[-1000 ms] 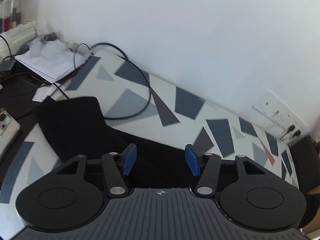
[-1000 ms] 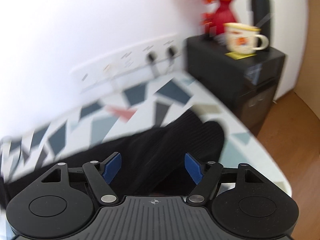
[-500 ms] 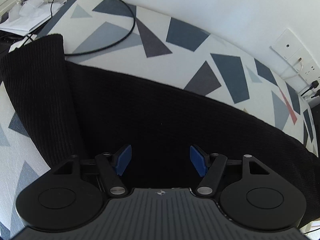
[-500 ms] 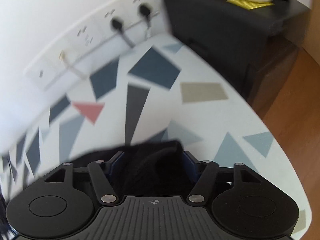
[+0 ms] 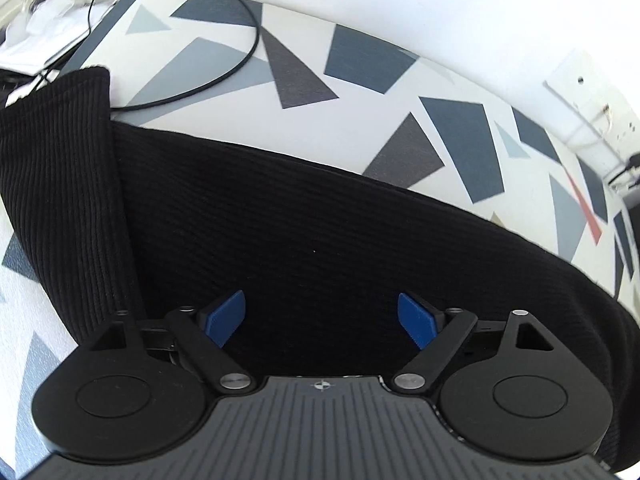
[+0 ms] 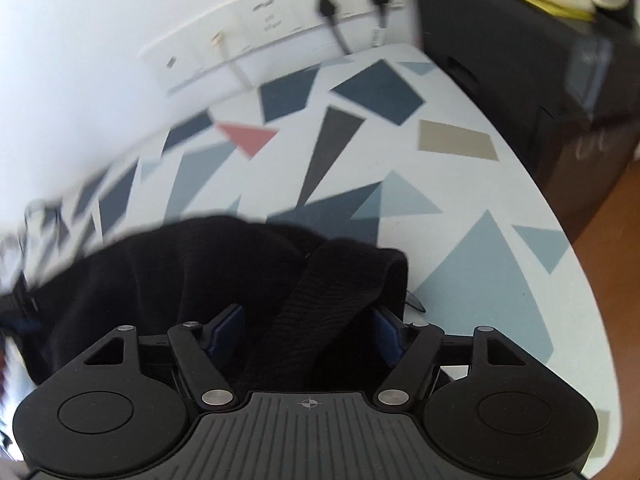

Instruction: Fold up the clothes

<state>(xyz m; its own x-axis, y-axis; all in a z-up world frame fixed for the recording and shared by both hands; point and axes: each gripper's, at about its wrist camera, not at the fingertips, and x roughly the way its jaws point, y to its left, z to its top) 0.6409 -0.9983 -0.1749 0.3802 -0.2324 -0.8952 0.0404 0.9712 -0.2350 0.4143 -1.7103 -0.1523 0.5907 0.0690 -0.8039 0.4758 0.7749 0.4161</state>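
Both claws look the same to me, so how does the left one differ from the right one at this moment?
The left claw sits over a flat, spread stretch of the black garment with nothing between its blue pads; the right claw has a bunched fold of that garment rising between its pads. The left pads show fully; the right ones are partly hidden by cloth. Both stand wide open, and both are over the patterned table.

The left gripper [image 5: 322, 320], blue pads spread wide, hovers over a black ribbed garment [image 5: 280, 232] laid across a geometric-patterned table [image 5: 360, 120] (a thin black cable [image 5: 224, 76] loops beyond).
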